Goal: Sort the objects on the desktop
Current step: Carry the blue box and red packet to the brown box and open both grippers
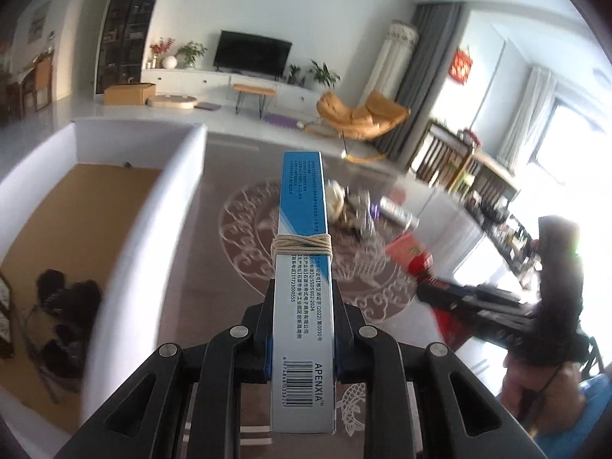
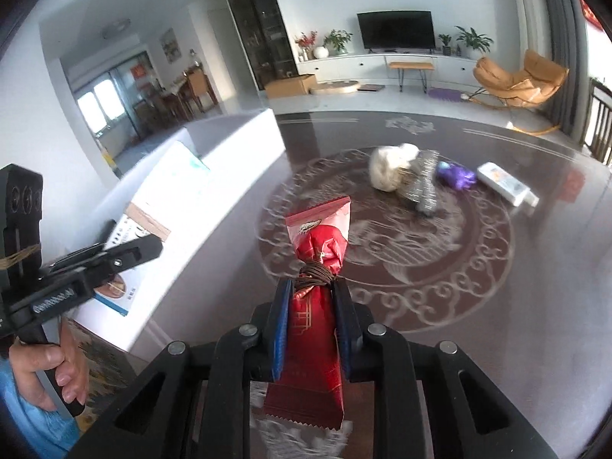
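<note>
My left gripper [image 1: 302, 298] is shut on a long blue and white box [image 1: 302, 267] bound with string, held above the dark table beside the white bin [image 1: 153, 206]. My right gripper [image 2: 311, 298] is shut on a red snack packet [image 2: 319, 267] tied with brown cord, above the patterned table. The left gripper [image 2: 126, 252] also shows at the left of the right wrist view, with its box over the white bin [image 2: 229, 160]. On the table lie a ball of white twine [image 2: 388, 168], a silver scourer [image 2: 422, 187], a purple bag [image 2: 457, 176] and a white tube [image 2: 505, 185].
The white bin has a brown cardboard floor with a dark tangled object [image 1: 65, 306] in it. The right gripper with the red packet [image 1: 413, 256] shows at the right of the left wrist view. A living room with a TV and an orange chair lies beyond the table.
</note>
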